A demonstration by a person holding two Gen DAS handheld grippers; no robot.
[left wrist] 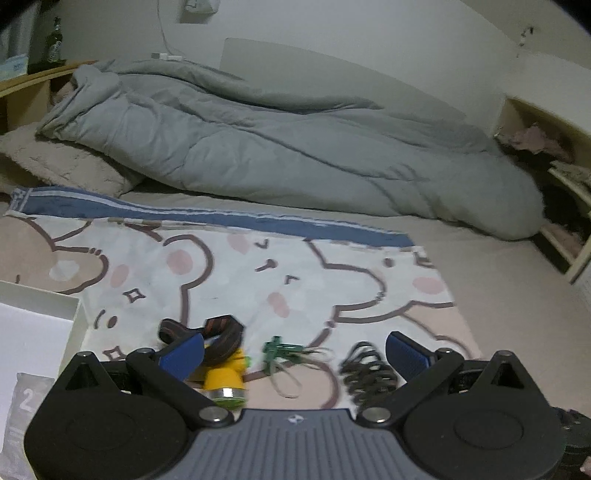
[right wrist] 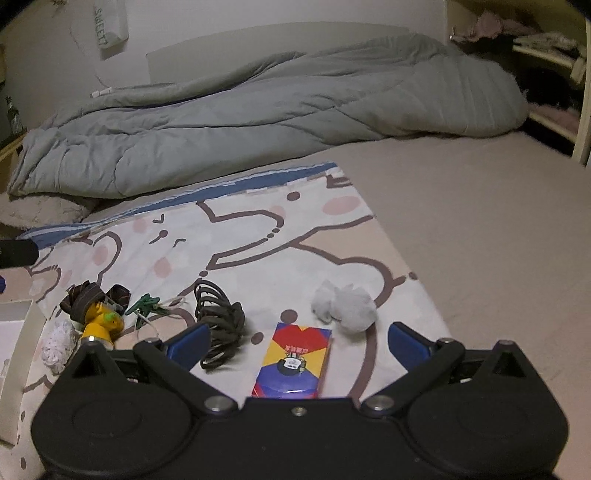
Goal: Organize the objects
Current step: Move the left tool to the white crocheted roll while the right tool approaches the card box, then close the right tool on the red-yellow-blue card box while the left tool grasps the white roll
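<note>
1. Both tools stand wide with nothing between the fingers: the left gripper hovers low over the small clutter, and the right gripper hovers over the colourful box.
2. Behind everything, a grey duvet lies bunched along the bed, well apart from the work.
3. A cartoon bear cloth carries all the items; it is loose fabric, so I judge a dragging finger could wrinkle it and shift the pile.
4. At the left edge sits a white box, likely the destination; a grey packet beside it shows a "2".
5. On the wall, a hanging pouch reads "SWEET".
6. The colourful box bears print too small to read.
7. A crumpled tissue sits just beyond it.
8. The dark coiled cord could unravel or snag neighbours if lifted by one loop.
9. A yellow toy touches the striped band; gripping one may drag the other.
10. The green clip with thin loops risks slipping from the pads.
</note>
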